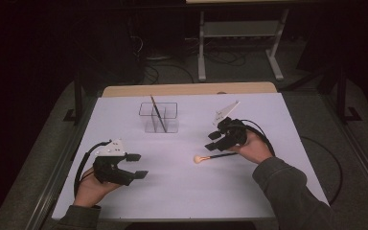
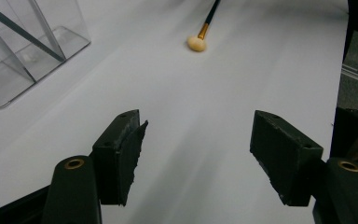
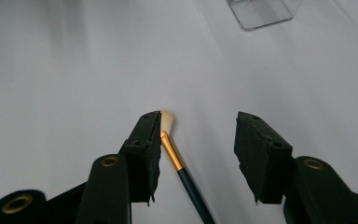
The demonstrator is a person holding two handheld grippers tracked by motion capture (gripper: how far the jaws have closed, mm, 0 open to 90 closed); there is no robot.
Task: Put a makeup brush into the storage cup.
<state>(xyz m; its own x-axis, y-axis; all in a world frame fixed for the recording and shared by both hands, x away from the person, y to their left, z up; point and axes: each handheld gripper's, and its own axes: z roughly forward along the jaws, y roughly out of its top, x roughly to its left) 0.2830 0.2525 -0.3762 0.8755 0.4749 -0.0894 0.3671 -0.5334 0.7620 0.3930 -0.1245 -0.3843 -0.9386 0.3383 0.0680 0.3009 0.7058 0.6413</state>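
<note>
Dark-handled, gold-ferruled makeup brush (image 1: 214, 156) flat on the white table (image 1: 172, 191)

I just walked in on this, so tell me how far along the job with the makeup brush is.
Early. Done: one dark stick already leans in the clear holder. In hand: the right claw straddles the makeup brush, which lies on the white table; the pads are not pressing on it yet. The left claw is open, holding nothing. Left, probably: grip the brush, lift it, put it in the holder.
</note>
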